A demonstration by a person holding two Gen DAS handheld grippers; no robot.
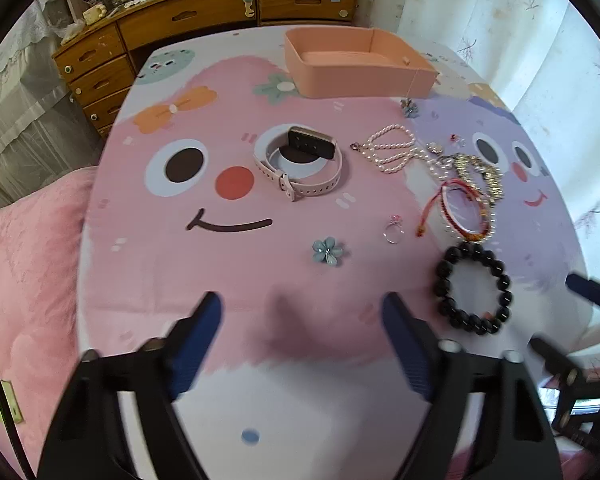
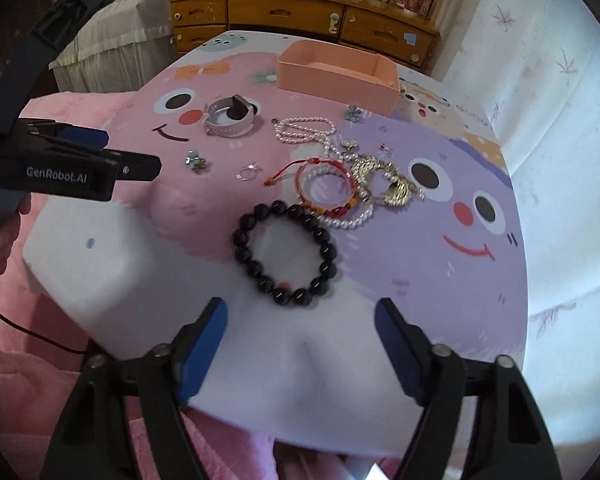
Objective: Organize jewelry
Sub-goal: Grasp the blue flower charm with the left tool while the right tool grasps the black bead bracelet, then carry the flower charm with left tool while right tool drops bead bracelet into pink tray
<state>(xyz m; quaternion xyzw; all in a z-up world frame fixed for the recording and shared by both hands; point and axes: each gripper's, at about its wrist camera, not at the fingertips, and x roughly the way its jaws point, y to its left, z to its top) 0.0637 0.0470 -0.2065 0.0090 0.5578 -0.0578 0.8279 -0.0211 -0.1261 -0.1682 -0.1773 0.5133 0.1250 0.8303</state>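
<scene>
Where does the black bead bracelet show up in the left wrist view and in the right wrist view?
Left wrist view: black bead bracelet lies at lower right, just beyond the right finger of the open left claw.
Right wrist view: it lies at centre, just ahead of the open right claw.
Shared landmark: the pink tray at the far end of the table, top centre in both.

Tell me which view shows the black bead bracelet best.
The right wrist view: the black bead bracelet lies near centre, whole and sharp, just ahead of the open right gripper. The left wrist view shows it off to the right, more distorted.
</scene>
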